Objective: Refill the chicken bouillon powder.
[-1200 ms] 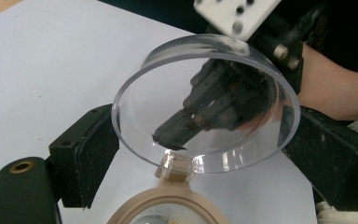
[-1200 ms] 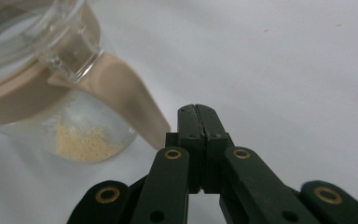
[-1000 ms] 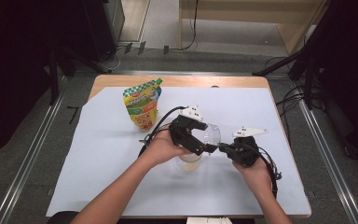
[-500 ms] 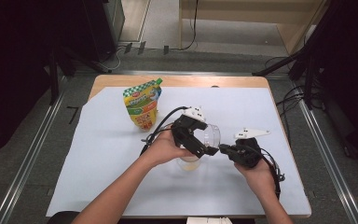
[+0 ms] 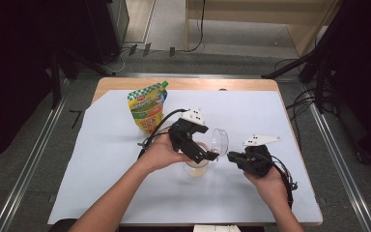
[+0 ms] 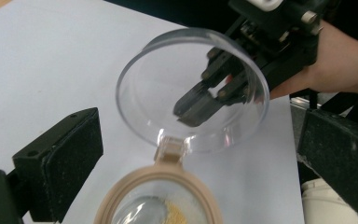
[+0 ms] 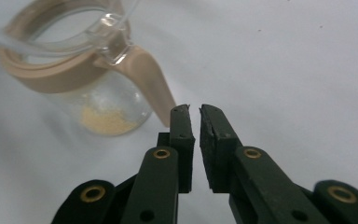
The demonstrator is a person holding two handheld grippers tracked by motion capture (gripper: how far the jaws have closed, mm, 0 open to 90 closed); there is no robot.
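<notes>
The jar's clear lid is flipped open; the left gripper straddles it wide, the right gripper's fingers nearly closed, empty; filling remains.

In the high view, the left tool and the hand are covering most of the jar. The left gripper view's bottom edge is cutting off the jar's rim. The print on the pouch is staying too small to read.
</notes>
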